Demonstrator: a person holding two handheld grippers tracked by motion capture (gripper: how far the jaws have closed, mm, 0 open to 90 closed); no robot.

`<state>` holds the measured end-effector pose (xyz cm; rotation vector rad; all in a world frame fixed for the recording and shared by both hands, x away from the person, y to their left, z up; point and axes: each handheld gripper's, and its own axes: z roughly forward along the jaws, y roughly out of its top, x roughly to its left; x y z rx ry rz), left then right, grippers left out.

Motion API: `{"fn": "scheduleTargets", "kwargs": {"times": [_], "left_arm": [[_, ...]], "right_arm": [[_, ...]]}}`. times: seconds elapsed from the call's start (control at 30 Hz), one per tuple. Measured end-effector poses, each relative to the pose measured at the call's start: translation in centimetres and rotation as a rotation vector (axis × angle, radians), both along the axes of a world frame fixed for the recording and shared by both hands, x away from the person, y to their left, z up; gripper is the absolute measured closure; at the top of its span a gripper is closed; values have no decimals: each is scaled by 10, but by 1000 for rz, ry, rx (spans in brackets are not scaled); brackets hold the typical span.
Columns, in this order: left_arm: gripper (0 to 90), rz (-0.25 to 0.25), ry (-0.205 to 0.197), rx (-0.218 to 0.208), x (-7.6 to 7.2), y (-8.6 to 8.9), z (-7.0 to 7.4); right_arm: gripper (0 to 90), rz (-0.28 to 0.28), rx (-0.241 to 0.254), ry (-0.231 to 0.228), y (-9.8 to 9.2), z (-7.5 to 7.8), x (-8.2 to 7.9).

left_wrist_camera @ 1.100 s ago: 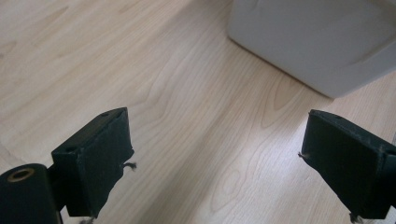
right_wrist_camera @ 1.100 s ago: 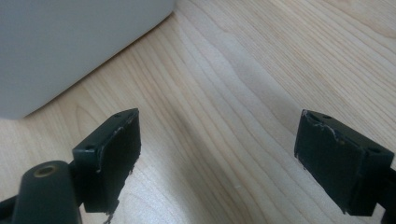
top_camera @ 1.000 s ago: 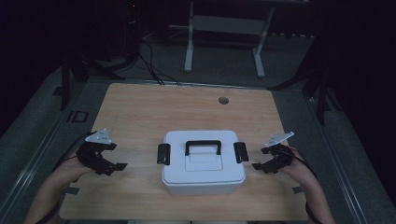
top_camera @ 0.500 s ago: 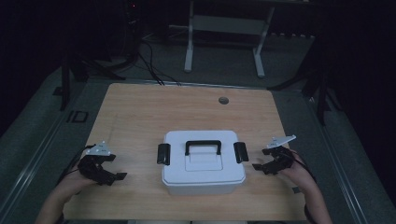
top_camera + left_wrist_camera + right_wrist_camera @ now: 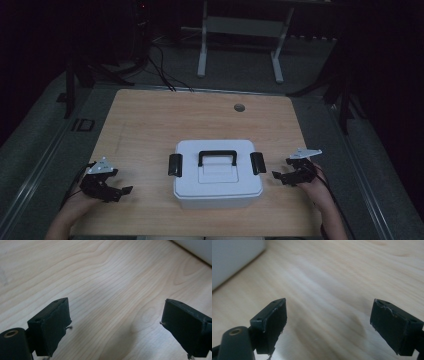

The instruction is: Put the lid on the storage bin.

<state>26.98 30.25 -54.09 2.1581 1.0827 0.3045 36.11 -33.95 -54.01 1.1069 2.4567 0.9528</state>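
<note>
A white lidded storage box sits at the middle of the near half of the wooden surface, its black carry handle lying on the lid and a black latch on each short side, the left latch and the right latch both apparently down. Over the past second the left gripper has drawn back toward the near-left corner and now hangs well apart from the box, while the right gripper has hardly shifted and waits near the right latch. Both sets of fingers are spread wide with nothing between them: the left gripper view looks past the left fingers onto bare wood grain, with a sliver of the box's white wall at top right, and the right gripper view looks past the right fingers to the box's wall at upper left. The retreat suggests the box is not yet engaged; the latches look like the likely first targets. Room is generous: open wood lies on both flanks and across the far half, broken by a round cable port. The tight margin is the near edge, close behind both hands, and the left gripper rides close to the left edge.
</note>
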Motion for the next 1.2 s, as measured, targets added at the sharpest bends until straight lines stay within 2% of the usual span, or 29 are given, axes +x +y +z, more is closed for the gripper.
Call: {"fn": "scheduleTargets", "kwargs": {"times": [0.17,0.23,0.3,0.37,0.43,0.57,0.8,0.93,1.03,1.2], "left_arm": [[77,88,-41,34,-1,3,-4],[77,114,-54,26,-1,4,-4],[77,139,-63,37,0,4,-5],[77,164,-73,51,0,4,-7],[77,183,-72,59,0,3,-9],[77,225,-102,32,-1,1,-13],[77,324,-163,48,-4,-1,-19],[77,368,-183,8,-6,4,-18],[77,388,-188,3,-8,6,-19],[77,398,-197,24,-10,3,-21]], "right_arm": [[138,-83,13,-49,-4,-3,0],[138,-110,21,-57,-5,-5,0],[139,-129,22,-55,-6,-6,-1],[138,-141,1,-47,-7,-9,0],[137,-165,15,-53,-9,-12,-1],[135,-205,40,-73,-12,-12,-2],[134,-232,41,-89,-12,-13,-4],[134,-246,50,-101,-13,-13,-5],[134,-264,53,-107,-14,-13,-5],[133,-297,60,-131,-14,-13,-7]]}}
